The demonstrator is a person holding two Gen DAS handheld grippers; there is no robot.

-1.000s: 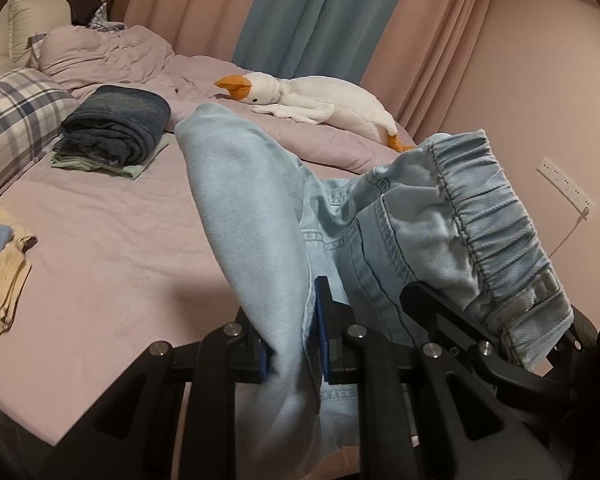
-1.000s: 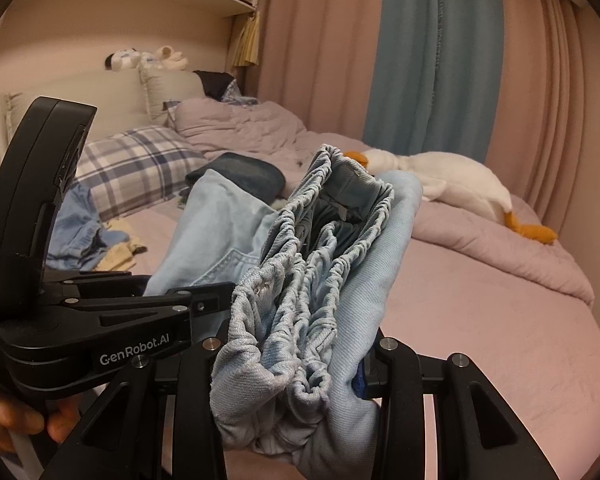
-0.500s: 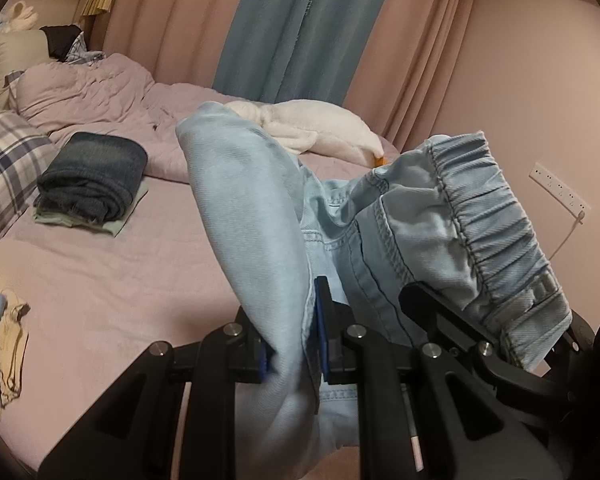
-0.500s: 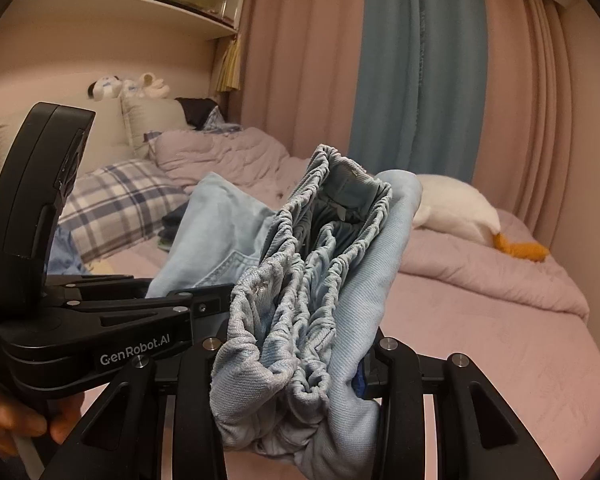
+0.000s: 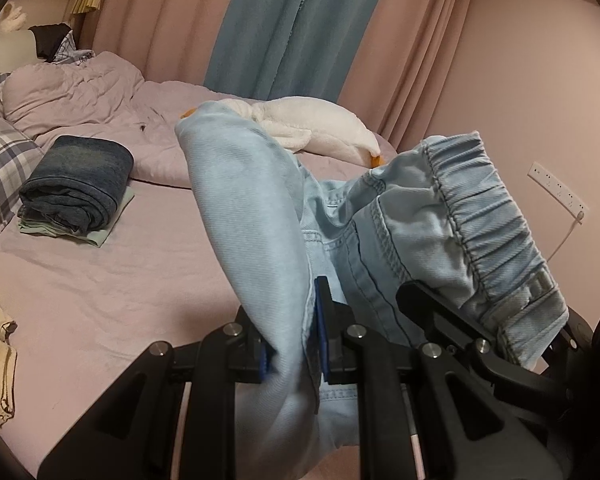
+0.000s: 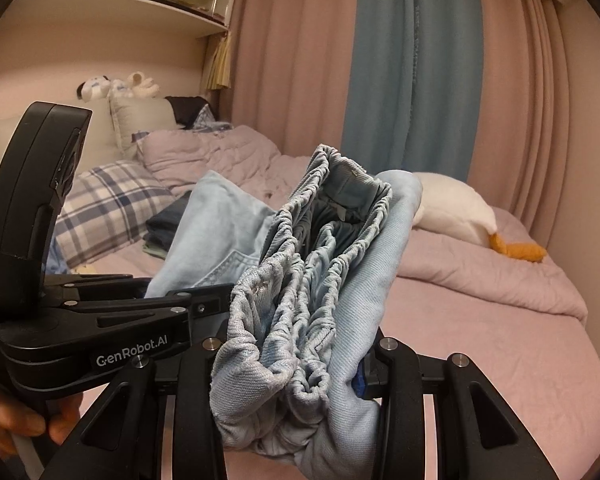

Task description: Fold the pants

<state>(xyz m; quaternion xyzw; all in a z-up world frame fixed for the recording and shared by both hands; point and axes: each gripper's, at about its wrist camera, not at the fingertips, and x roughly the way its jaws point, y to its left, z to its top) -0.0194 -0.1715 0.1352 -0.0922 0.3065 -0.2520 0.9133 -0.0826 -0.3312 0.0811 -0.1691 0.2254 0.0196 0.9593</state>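
The left hand-held gripper [image 5: 290,338] pinches a fold of the light-blue pants [image 5: 252,216], held up over the bed [image 5: 100,280]. The right hand-held gripper [image 6: 292,364] is clamped on the bunched elastic waistband [image 6: 300,280], which shows at 3 o'clock in the left view. Folded jeans [image 5: 76,184] lie at 9 o'clock and a plush goose [image 5: 316,128] at 12 o'clock.

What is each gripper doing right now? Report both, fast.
Left gripper: closed on a fold of the light blue pants.
Right gripper: closed on the bunched elastic waistband of the pants.
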